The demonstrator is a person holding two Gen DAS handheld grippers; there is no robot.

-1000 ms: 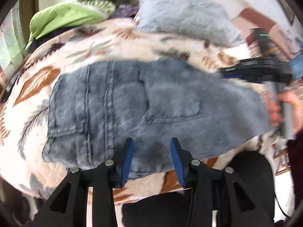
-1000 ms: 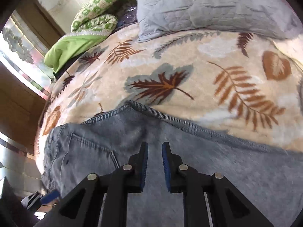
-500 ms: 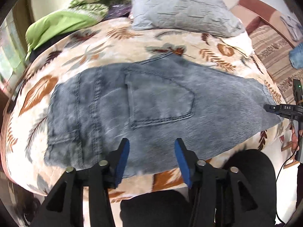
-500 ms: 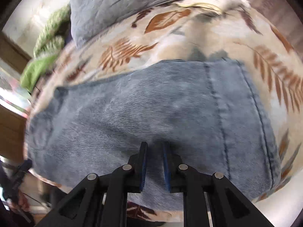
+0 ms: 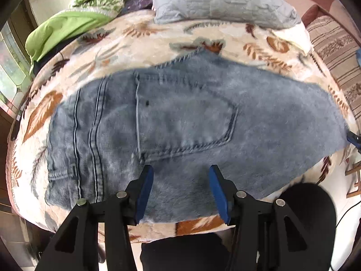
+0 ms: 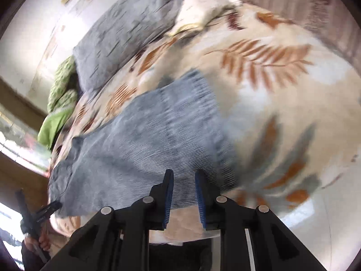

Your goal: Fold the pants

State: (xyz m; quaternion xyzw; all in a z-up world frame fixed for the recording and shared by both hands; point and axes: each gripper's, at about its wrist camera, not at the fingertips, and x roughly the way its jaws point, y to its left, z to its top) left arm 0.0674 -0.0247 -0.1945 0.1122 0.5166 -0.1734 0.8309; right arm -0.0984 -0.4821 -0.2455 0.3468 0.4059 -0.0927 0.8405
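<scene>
Blue denim pants (image 5: 180,124) lie flat on a leaf-print bed cover (image 5: 112,45), waist at the left, back pocket up. My left gripper (image 5: 181,187) is open and empty over the pants' near edge. In the right wrist view the pants (image 6: 144,144) stretch away to the left, hem end nearest. My right gripper (image 6: 183,194) is slightly open with nothing between its pads, just above the near edge of the leg end. The left gripper shows small in the right wrist view (image 6: 45,210).
A grey pillow (image 5: 221,0) lies at the bed's head. Green bedding (image 5: 63,29) is piled at the far left. A striped brown cover (image 5: 334,52) lies to the right. The person's dark legs (image 5: 225,248) are at the bed's near edge.
My right gripper let go of the pants, opened slightly and swung right toward the leg end. My left gripper pulled back a little and stays open.
</scene>
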